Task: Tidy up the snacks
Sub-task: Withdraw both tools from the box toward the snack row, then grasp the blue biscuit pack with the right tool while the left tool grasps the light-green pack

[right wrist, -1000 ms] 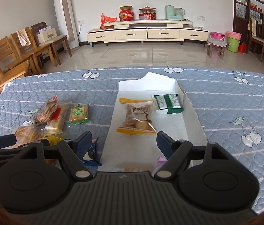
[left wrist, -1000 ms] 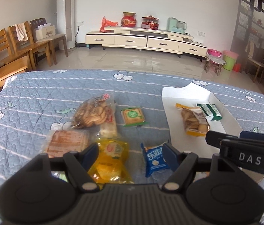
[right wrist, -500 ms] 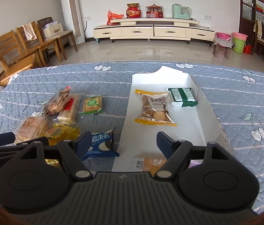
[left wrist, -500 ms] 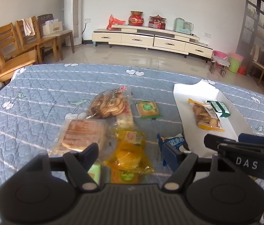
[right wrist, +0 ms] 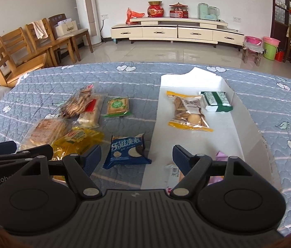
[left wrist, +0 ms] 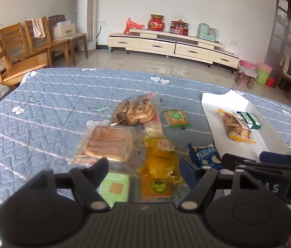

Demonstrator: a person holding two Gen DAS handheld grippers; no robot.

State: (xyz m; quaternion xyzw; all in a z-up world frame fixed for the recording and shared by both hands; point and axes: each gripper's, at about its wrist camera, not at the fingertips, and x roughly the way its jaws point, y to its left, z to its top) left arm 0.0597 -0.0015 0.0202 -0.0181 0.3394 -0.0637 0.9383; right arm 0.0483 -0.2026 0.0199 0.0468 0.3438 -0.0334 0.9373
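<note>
**Both claws empty above the loose snacks**

The right claw (right wrist: 136, 157) hangs released, jaws spread wide with nothing between them, low in the right wrist view. Just beyond its left finger lies the blue cookie packet (right wrist: 127, 151), flat on the quilted counter (right wrist: 269, 95), just beside the left edge of the white tray (right wrist: 236, 103). The left claw (left wrist: 144, 167) is likewise released and empty at the bottom of the left wrist view, poised over the yellow cake packet (left wrist: 161, 157) and a light green packet (left wrist: 114, 188).

Further out, toward the centre of the left wrist view, sit the clear bread packet (left wrist: 109, 142), the round cracker bag (left wrist: 134, 110) and a small green-labelled biscuit packet (left wrist: 175, 117). The tray, at the right, already holds an orange-edged biscuit bag (right wrist: 187, 111) and a green-and-white packet (right wrist: 215, 101); some packets near its close end are half hidden.

The blue packet looks light, thin and slippery, its contents probably brittle. A gentle pinch across its short width, or on a crimped end seam, seems safest; squeezing the middle hard could crack the cookies.
</note>
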